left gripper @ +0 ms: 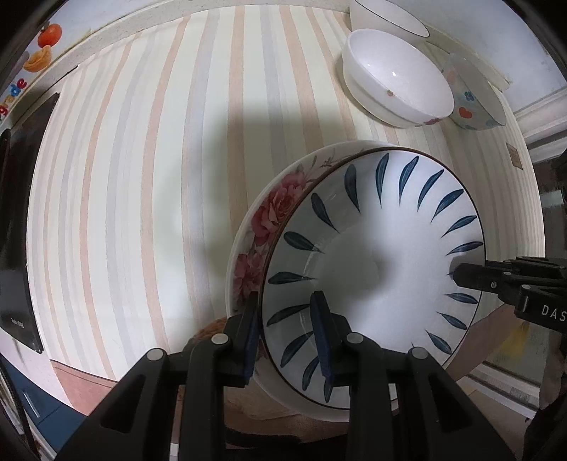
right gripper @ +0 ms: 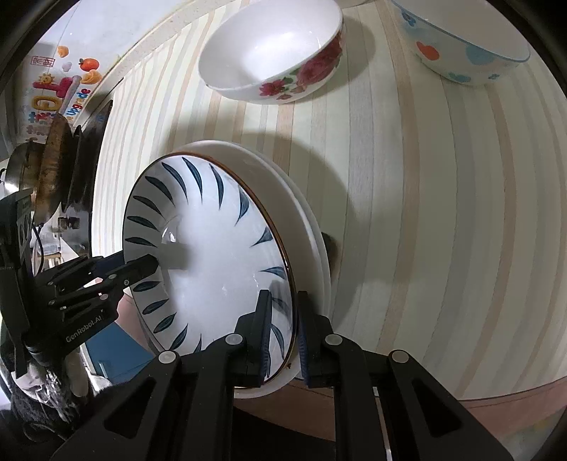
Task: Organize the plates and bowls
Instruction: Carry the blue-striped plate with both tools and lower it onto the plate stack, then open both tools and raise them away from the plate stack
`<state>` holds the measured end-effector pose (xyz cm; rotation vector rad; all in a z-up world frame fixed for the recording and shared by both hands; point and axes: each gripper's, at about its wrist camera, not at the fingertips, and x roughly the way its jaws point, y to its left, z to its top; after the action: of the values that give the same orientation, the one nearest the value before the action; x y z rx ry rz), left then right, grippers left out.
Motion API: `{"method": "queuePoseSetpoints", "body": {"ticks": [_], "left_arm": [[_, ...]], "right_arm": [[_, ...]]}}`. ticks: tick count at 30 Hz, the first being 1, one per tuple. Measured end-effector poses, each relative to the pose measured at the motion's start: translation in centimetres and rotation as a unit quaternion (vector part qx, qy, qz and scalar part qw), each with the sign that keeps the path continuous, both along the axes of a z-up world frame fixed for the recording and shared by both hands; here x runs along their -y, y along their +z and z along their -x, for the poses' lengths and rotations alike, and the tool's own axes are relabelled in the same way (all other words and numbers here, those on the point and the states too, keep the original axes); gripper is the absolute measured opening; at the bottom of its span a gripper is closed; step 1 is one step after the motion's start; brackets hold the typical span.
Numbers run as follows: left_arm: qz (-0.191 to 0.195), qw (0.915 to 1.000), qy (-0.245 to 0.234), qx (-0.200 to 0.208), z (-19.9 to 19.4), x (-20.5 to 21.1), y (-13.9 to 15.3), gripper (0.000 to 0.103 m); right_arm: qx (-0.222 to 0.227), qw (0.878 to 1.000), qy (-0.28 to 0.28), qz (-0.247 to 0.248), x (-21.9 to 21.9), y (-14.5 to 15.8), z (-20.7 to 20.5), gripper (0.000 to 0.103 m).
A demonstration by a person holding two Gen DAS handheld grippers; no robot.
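Observation:
A blue-leaf plate lies stacked on a rose-patterned plate. My left gripper is shut on the near rims of the stack, one finger under, one inside. In the right wrist view my right gripper is shut on the opposite rim of the blue-leaf plate, with the white plates beneath. Each gripper shows in the other's view: the right one, the left one. The stack hangs over the table's near edge.
On the striped table, a white rose bowl and a heart-patterned bowl stand behind; another white bowl is farther back. A black appliance sits at the left. A sticker-covered wall is at the back left.

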<state>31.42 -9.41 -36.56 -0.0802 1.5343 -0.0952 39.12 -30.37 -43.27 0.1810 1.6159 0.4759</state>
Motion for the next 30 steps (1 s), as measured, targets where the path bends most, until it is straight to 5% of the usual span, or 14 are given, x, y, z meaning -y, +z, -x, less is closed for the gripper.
{"method": "queuePoseSetpoints", "body": {"ticks": [16, 23, 30], "left_arm": [[0.010, 0.9989, 0.043, 0.016, 1.0, -2.4, 1.1, 0.026], [0.001, 0.9973, 0.039, 0.062, 3.5, -1.7, 4.9, 0.026], [-0.002, 0.9916, 0.028, 0.126, 6.7, -0.8, 10.6, 0.026]], "right_arm": [[0.001, 1.000, -0.006, -0.009, 0.8, 0.5, -0.6, 0.019], [0.032, 0.999, -0.003, 0.004, 0.7, 3.0, 0.8, 0.019], [0.097, 0.995, -0.014, 0.002, 0.3, 8.7, 5.1, 0.019]]}}
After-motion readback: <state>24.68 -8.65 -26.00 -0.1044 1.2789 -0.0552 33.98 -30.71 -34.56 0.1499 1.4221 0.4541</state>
